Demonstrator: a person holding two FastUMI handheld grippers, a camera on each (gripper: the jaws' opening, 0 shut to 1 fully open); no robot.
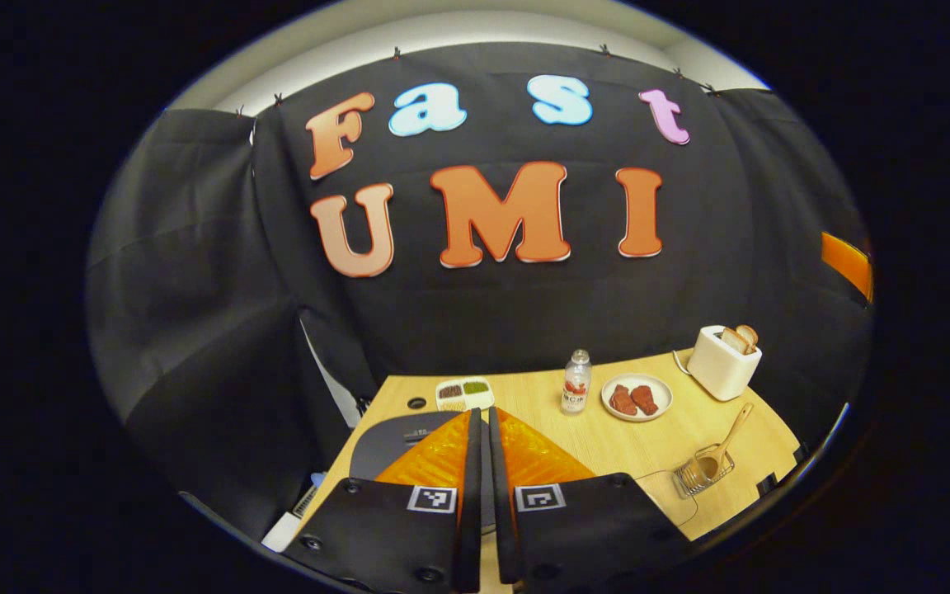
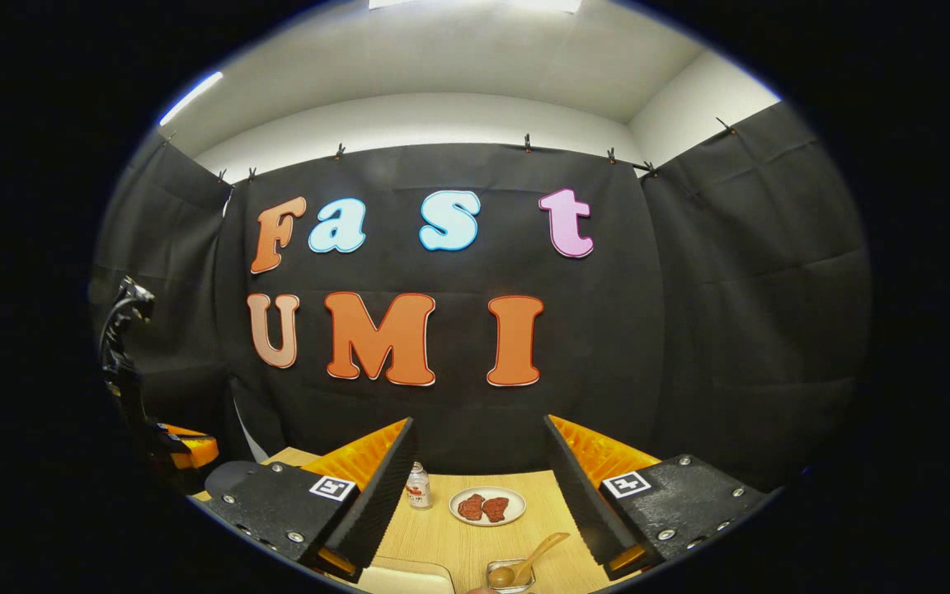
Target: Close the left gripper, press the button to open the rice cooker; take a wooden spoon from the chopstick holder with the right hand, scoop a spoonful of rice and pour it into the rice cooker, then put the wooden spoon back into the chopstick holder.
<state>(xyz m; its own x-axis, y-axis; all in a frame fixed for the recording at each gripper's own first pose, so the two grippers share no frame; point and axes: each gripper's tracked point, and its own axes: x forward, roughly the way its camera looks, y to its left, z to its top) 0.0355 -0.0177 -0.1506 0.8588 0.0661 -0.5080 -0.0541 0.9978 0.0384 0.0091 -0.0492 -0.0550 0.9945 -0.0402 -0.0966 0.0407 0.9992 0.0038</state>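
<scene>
A: Left gripper (image 1: 482,495), in the left gripper view: fingers drawn together, only a thin slit between them, nothing clamped. It hangs above the dark grey rice cooker (image 1: 409,441) at the near left of the desk (image 1: 648,450). So the first step, closing the left gripper, looks done.

B: And the button?

A: Not visible; the fingers cover much of the cooker. The lid reads as still down, so the press looks yet to come, though that is a judgement.

B: The right side?

A: Right gripper (image 2: 482,487), in the right gripper view: spread wide, holding nothing, raised over the near edge of the desk. The wooden spoon (image 1: 726,441) stands untouched in the wire chopstick holder (image 1: 702,472) at the near right, its handle leaning up and to the right.

B: The rice to be scooped?

A: I cannot tell where it is. A pale tray edge shows at the bottom of the right gripper view, contents hidden.

B: What else is on the desk?

A: At the far side, a divided dish (image 1: 464,393), a small bottle (image 1: 576,381), a plate with two red pieces (image 1: 637,398) and a white toaster (image 1: 724,361) with bread in it, all well apart from the holder.

B: So what is left?

A: Nearly everything: press, pick up, scoop, pour, return.
</scene>
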